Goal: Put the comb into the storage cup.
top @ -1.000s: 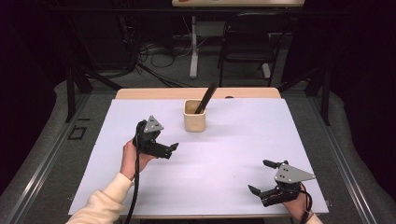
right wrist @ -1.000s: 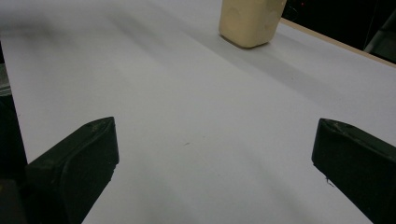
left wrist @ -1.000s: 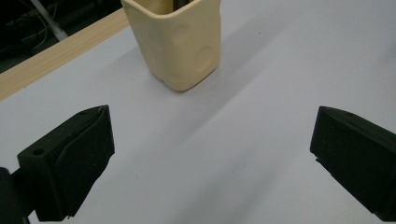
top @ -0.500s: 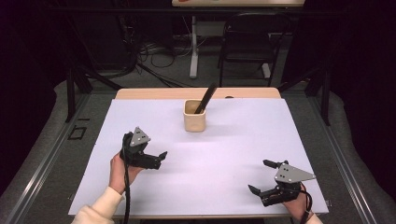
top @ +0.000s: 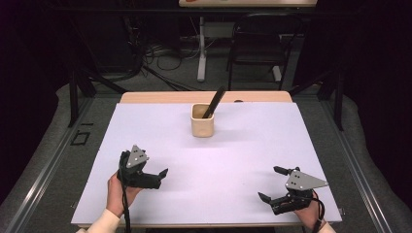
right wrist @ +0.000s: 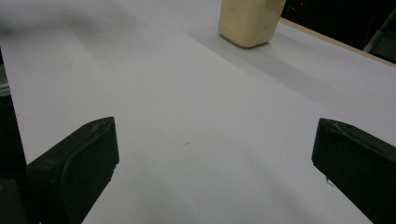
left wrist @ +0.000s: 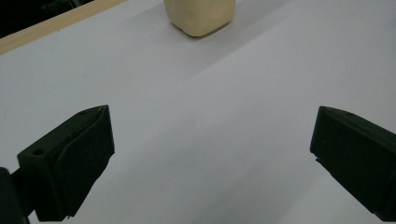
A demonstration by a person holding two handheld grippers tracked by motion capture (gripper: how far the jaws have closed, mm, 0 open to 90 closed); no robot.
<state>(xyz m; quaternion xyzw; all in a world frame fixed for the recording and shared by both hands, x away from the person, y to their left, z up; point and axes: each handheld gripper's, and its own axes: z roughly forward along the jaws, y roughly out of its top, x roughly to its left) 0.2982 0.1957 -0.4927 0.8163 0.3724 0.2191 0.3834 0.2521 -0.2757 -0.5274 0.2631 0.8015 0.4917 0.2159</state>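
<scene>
A cream cup (top: pixel 202 121) stands at the back middle of the white table (top: pixel 218 155), with a black utensil (top: pixel 214 102) leaning out of it. My left gripper (top: pixel 161 177) rests low at the near left, held by a hand, open and empty. At the near right my right gripper (top: pixel 270 183) is also open and holds nothing. In the left gripper view the jaws stand wide apart around my left gripper (left wrist: pixel 210 158), and the cup (left wrist: pixel 200 16) is far ahead. The right gripper view has my right gripper (right wrist: pixel 215 163) over bare sheet, the cup (right wrist: pixel 250 21) at the top.
A wooden strip (top: pixel 160 97) runs along the table's far edge. Behind it stand a dark chair (top: pixel 257 43), a desk leg and cables on the floor. Metal rails flank the table on both sides.
My left gripper has moved back toward the near left edge and come down closer to the table. The right gripper and the cup have not moved.
</scene>
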